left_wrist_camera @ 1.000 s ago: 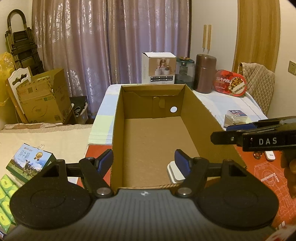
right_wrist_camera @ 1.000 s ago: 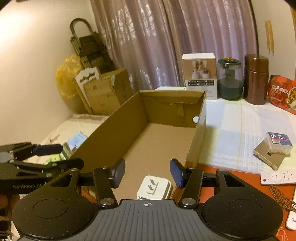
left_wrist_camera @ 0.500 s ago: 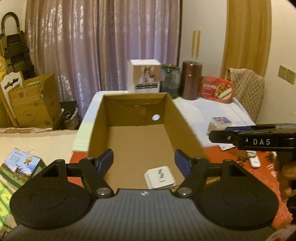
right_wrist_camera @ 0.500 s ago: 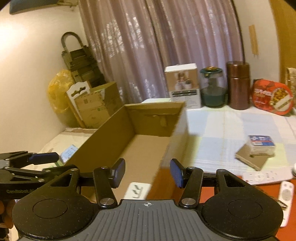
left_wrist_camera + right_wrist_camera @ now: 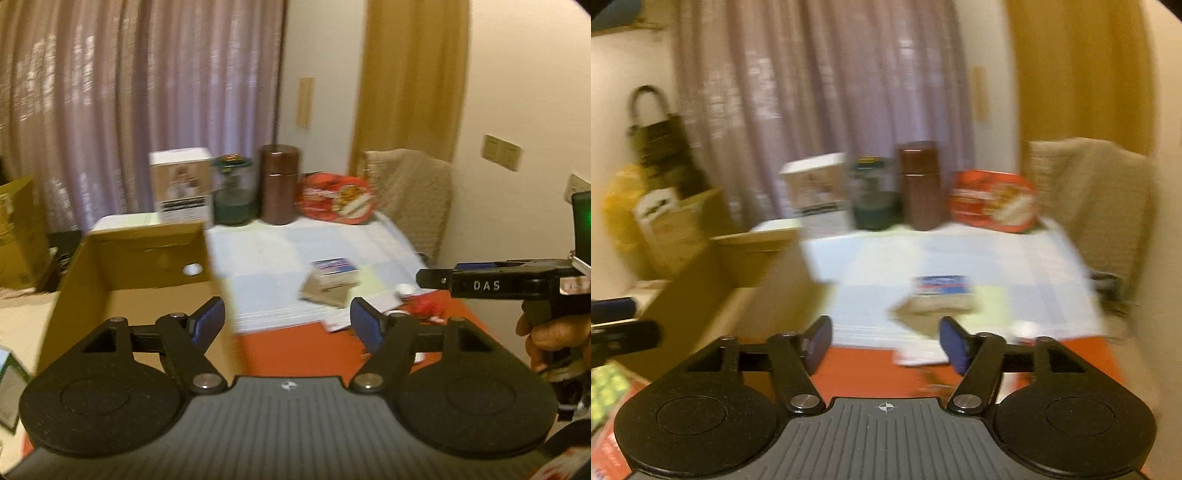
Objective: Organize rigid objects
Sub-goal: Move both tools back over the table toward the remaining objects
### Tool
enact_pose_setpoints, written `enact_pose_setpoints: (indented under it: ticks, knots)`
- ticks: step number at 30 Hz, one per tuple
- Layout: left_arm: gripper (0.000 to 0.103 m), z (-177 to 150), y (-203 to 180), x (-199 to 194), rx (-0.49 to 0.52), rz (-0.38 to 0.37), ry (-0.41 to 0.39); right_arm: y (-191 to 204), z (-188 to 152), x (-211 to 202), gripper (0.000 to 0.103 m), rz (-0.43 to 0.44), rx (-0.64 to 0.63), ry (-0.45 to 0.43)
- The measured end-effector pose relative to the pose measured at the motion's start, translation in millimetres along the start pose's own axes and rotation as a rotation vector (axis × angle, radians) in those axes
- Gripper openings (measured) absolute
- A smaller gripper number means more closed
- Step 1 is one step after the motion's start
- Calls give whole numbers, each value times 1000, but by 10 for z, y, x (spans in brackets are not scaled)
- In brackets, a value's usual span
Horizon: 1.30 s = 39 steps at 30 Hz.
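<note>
Both views have swung right since half a second ago: the cardboard box now sits at the left, and the white plug seen inside it earlier is out of view. The left gripper and right gripper both have their jaws spread wide with nothing between them. Ahead on the table a small blue-topped box rests on a tan pad, blurred.

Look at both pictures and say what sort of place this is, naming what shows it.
Probably a room in a home, not a workshop. Long curtains hang behind a cloth-covered table, a padded chair stands beside it, and a cardboard box sits on the table.
</note>
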<state>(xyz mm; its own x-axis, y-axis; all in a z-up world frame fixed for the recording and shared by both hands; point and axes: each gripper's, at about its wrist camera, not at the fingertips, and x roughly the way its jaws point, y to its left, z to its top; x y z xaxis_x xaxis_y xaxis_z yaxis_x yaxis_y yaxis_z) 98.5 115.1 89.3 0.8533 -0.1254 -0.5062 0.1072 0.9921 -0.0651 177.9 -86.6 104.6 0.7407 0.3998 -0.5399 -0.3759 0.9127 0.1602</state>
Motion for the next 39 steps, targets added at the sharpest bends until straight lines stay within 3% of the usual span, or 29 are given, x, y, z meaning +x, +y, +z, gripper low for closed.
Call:
enact_pose_setpoints:
  ticks: [5, 12, 18, 23, 32, 39]
  knots:
    - [75, -21, -412, 259, 43, -57, 15, -726, -204, -198, 72, -114, 50, 17]
    - [81, -267, -742, 707, 82, -77, 89, -1241, -681, -261, 73, -151, 93, 78]
    - [85, -461, -905, 1062, 113, -96, 153, -1456, -886, -112, 74, -126, 108, 108]
    - [85, -603, -922, 1333, 106, -121, 200, -1512, -887, 69, 74, -83, 50, 117]
    - [85, -738, -901, 1637, 124, -114, 231, -1681, -959, 556, 74, -25, -54, 185]
    - [85, -778, -889, 1767, 117, -121, 241, -1810, -931, 777, 74, 54, -67, 200]
